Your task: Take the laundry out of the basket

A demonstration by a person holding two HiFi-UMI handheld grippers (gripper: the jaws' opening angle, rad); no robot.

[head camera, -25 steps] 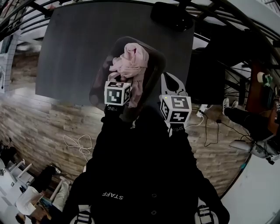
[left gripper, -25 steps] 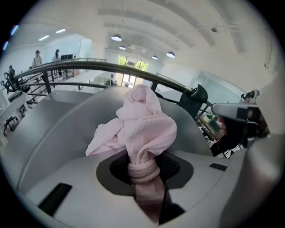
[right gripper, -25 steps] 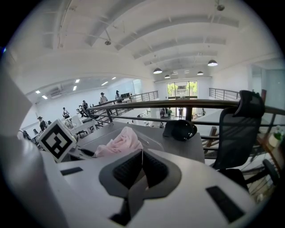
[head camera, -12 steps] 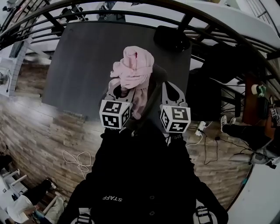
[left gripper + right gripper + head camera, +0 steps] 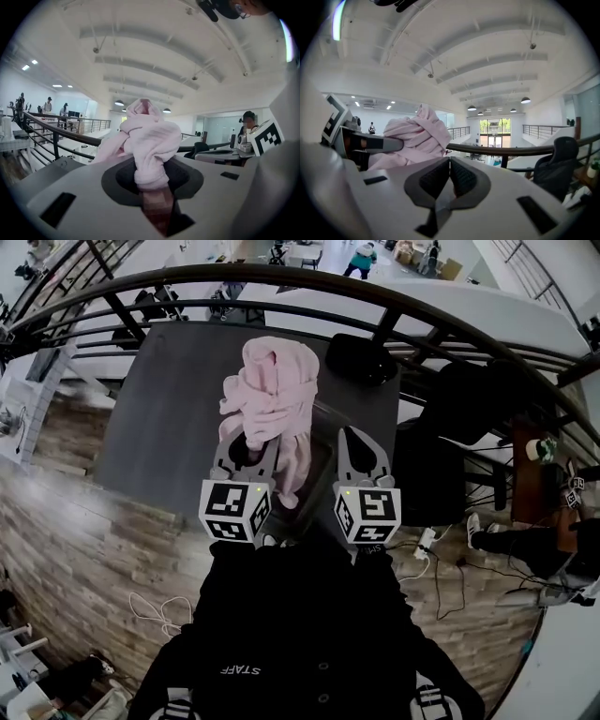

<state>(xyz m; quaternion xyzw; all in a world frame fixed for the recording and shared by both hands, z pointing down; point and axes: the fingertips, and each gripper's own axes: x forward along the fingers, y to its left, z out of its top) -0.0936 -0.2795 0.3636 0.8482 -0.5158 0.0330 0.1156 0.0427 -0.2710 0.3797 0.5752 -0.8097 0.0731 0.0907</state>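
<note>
Laundry inside left tongs, beside right tongs

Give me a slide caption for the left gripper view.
Left gripper shut on a bunched pale pink cloth garment, dark metal railing behind.

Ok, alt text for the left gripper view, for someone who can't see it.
The left gripper is shut on a bunched pink cloth that stands up from its jaws. Behind run a dark railing and a bright white ceiling.

pink laundry, grey table, blk jacket
</note>
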